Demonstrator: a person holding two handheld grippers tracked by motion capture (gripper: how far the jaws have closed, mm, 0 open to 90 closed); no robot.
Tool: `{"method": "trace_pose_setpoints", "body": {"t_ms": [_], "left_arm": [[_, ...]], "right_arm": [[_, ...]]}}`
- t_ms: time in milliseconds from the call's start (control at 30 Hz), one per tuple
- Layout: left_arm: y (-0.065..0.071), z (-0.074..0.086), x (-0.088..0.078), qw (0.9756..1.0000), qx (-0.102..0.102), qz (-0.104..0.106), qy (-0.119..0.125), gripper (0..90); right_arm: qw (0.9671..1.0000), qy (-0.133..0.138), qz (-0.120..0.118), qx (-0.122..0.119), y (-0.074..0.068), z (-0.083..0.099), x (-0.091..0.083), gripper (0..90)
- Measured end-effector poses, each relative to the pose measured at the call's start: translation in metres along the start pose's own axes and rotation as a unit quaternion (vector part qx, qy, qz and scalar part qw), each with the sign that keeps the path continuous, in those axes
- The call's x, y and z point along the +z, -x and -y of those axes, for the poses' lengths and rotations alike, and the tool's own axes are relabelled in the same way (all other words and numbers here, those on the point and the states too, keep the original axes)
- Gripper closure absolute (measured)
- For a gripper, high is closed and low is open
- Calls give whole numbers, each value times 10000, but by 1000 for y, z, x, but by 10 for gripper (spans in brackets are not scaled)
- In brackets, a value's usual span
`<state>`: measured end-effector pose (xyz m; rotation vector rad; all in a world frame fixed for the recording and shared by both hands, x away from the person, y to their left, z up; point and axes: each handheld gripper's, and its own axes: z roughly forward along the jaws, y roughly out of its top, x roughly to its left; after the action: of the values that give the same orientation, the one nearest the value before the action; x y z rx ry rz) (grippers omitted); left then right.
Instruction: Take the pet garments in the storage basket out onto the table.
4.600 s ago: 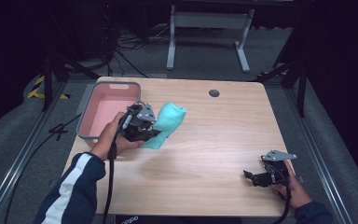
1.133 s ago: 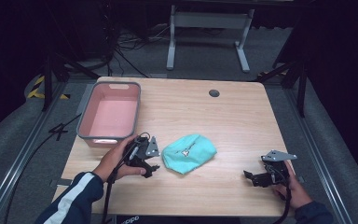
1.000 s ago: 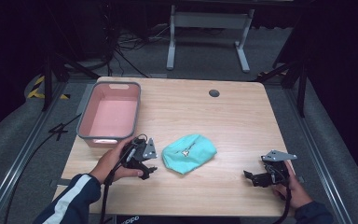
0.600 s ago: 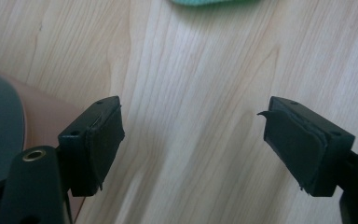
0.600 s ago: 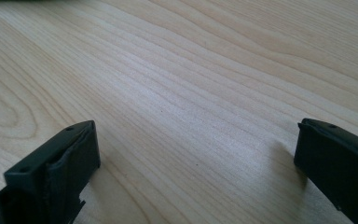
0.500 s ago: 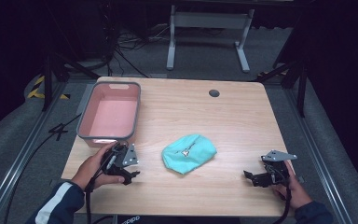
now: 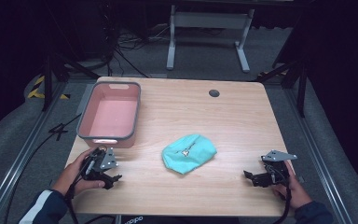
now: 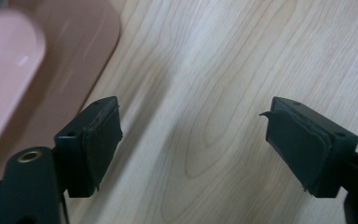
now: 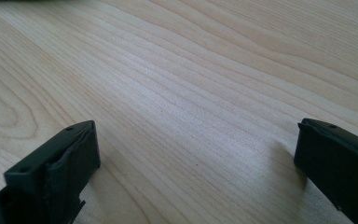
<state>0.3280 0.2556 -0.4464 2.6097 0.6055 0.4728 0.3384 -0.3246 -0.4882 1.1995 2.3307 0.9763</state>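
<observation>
Down at the lower left of the high view, the left gripper (image 7: 109, 178) sits low over the wooden table (image 7: 242, 116), gripped by the person's left hand (image 7: 74, 175), and its 2 jaws gape wide with nothing but bare wood grain between them. Its own view catches a pink blur at the upper left of the frame, the tub's corner (image 8: 9, 65) just beside the near jaw. Over at the lower right, the right gripper (image 7: 251, 177) rests in the right hand (image 7: 294, 189), jaws also spread wide and empty, plain tabletop (image 9: 205, 93) running between them. Moving up to the middle of the frame, a teal cloth pouch (image 7: 189, 153) lies crumpled on the wood, between the 2 grippers and well apart from both. Farther back at the upper left, the pink tub with a grey rim (image 7: 87, 114) stands empty. Farthest off, a dark round grommet (image 7: 214, 93) marks the table near its far edge.
</observation>
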Motion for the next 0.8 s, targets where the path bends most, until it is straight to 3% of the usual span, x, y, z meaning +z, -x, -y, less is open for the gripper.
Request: {"method": "trace_pose_setpoints", "body": {"t_ms": [133,333,567,633,667,800], "left_arm": [[-4,21,2,9987,-423,71,265,182],[-7,40,2,9963,-707,189,455,177],[-7,61,1,9880,-1264,311,828,176],[-7,66,1,9843,-1445,353,949,170],[-7,71,3,9812,-1547,365,1090,171],[-6,75,2,9794,-1597,314,1193,158]], "right_arm": [[10000,1,1,0,0,0,0,4],[10000,1,0,-1,0,0,0,4],[10000,0,0,0,0,0,0,4],[10000,1,-1,-1,0,0,0,4],[10000,1,0,1,0,0,0,4],[10000,1,1,-2,0,0,0,4]]}}
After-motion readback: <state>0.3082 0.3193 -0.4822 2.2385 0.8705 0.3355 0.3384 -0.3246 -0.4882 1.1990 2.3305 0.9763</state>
